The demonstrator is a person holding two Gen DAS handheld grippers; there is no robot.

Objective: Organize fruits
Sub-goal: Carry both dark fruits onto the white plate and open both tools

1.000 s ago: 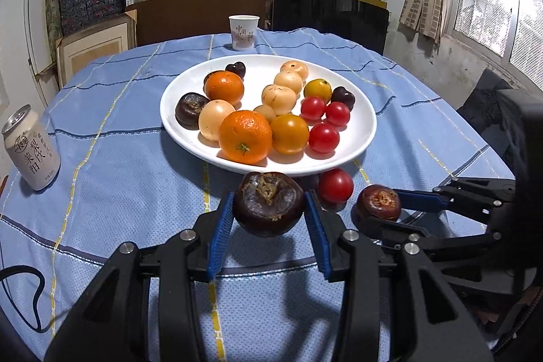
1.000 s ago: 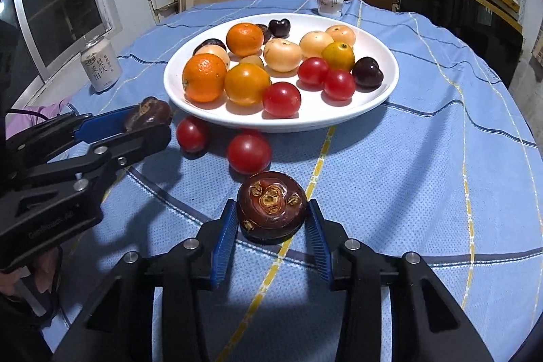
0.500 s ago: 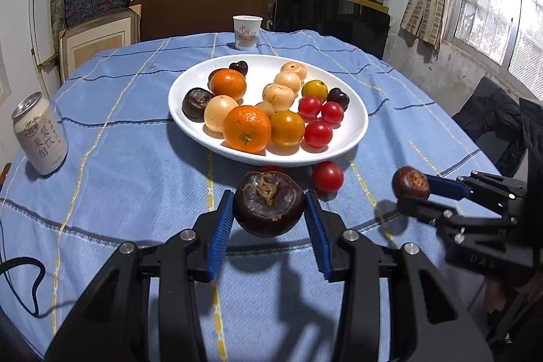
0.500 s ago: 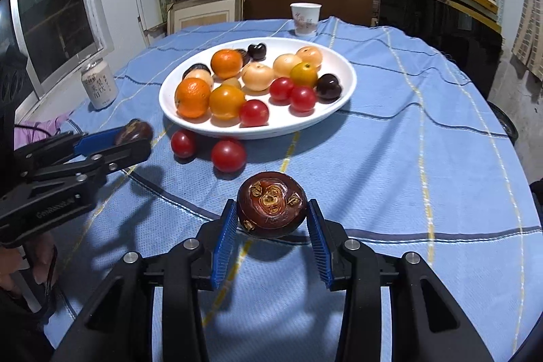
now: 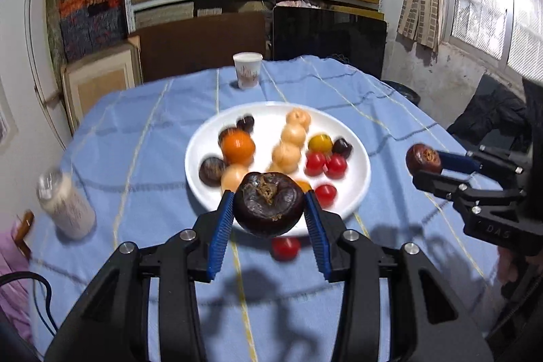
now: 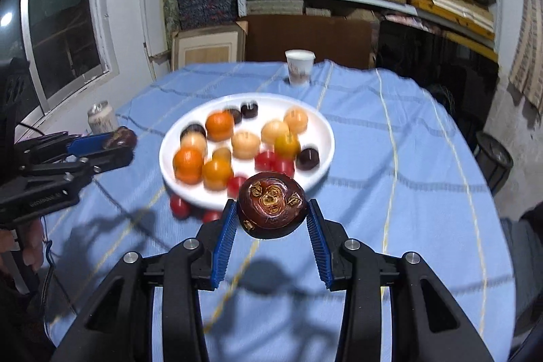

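Both claws have gone up since a moment ago, and each one took its dark fruit up off the blue cloth. Now the plate looks smaller and sits lower under them, and the fruit on it looks blurry.

The left claw (image 5: 269,209) is clamped on a dark purple fruit (image 5: 269,204), in the lower middle of the left view. Its blue pads (image 5: 220,233) press on both sides of the fruit. The fruit hangs in the air in front of the near rim of the white plate (image 5: 356,178).

The right claw (image 6: 271,209) is clamped on a dark brown fruit (image 6: 272,205) with gold marks on top, in the lower middle of the right view. Blue pads press it from both sides too. It hangs in front of the near edge of the plate.

On the plate lie oranges (image 5: 237,147), pale round fruits (image 5: 286,156), red tomatoes (image 5: 325,164) and some small dark fruits (image 5: 212,171). One more red tomato (image 5: 285,248) lies on the bench (image 5: 135,151) just below the plate. In the right view two red ones (image 6: 180,205) lie at the lower left of the plate.

A paper cup (image 5: 247,70) stands at the far side of the bench, in the upper middle. A can (image 5: 66,207) stands at the left of the left view, and it looks blurry.
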